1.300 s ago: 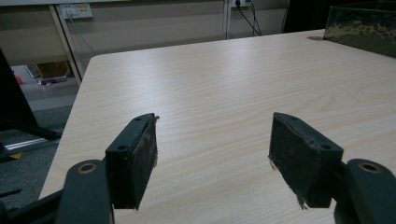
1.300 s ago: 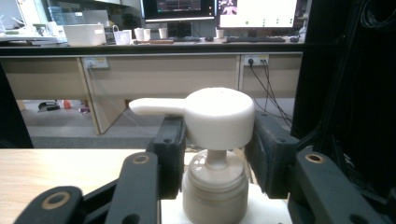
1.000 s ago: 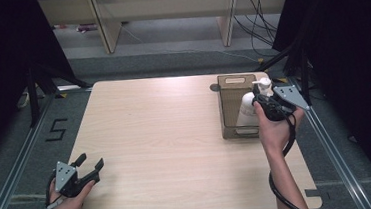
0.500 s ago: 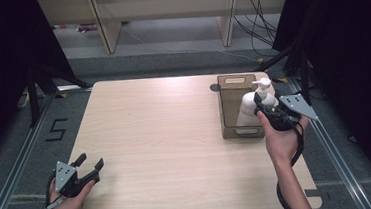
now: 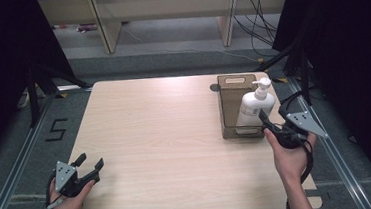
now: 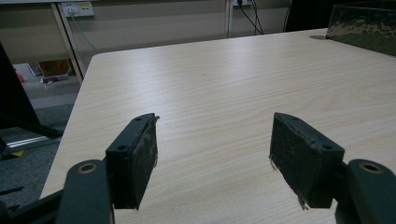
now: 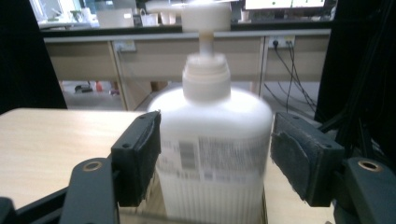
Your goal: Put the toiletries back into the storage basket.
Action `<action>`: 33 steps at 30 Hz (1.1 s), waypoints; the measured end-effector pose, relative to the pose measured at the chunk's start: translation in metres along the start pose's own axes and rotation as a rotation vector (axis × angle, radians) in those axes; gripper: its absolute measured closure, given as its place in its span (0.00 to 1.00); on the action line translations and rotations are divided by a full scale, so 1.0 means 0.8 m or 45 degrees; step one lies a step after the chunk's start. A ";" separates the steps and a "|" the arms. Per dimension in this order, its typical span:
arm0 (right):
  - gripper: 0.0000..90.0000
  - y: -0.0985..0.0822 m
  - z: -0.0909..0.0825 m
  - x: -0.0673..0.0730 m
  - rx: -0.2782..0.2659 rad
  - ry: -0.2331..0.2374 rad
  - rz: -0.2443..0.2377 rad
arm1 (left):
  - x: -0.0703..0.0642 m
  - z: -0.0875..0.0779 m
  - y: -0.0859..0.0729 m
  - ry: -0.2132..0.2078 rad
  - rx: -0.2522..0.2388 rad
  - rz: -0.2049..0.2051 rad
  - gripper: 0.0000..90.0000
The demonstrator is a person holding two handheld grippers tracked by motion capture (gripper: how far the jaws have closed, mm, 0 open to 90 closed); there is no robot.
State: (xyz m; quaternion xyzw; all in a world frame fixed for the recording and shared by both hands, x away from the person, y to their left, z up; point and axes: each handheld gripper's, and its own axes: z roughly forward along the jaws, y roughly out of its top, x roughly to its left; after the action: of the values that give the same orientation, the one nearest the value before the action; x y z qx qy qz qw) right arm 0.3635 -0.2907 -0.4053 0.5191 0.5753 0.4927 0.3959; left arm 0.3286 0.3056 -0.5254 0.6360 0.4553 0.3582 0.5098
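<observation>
A white pump bottle (image 5: pixel 255 106) stands upright in a brown open-top box (image 5: pixel 230 88) at the table's right side. My right gripper (image 5: pixel 273 118) hovers just in front of the box, pointed at the bottle. In the right gripper view the bottle (image 7: pixel 210 116) looms blurred between the spread jaws of that gripper (image 7: pixel 215 156), with a gap at the right pad (image 7: pixel 299 158). The jaws have just been closing slightly from their widest, gripping nothing. My left gripper (image 5: pixel 89 163) rests open at the table's near left corner, and nothing lies between its pads (image 6: pixel 135 158).
The light wooden table (image 5: pixel 165 126) stretches bare between the two hands. A metal rail (image 5: pixel 338 152) runs along the table's right side. Shelving and cables stand beyond the far edge, and a floor mark "5" (image 5: pixel 57 129) lies left of the table.
My right gripper has drawn back from the bottle toward the person, leaving it standing in the box. The left gripper has not moved.
</observation>
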 end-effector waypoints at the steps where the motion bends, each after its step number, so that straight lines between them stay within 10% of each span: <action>1: 0.39 -0.010 -0.003 -0.003 0.010 0.001 0.007 | 0.000 0.000 0.000 0.000 0.002 0.005 0.35; 14: 0.41 -0.077 -0.015 -0.007 0.107 -0.027 0.058 | -0.001 0.000 0.000 0.000 -0.002 0.005 0.35; 20: 0.42 -0.104 -0.016 -0.015 0.096 -0.033 -0.010 | -0.001 -0.001 0.000 0.007 0.013 0.012 0.35; 33: 0.42 -0.125 -0.020 -0.016 0.130 -0.044 0.026 | -0.001 0.000 0.000 -0.001 0.008 0.018 0.34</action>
State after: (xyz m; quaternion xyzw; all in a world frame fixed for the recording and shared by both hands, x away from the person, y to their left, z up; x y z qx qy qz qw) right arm 0.3293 -0.3030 -0.5008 0.5529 0.5875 0.4576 0.3739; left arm 0.3279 0.3047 -0.5250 0.6410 0.4518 0.3599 0.5055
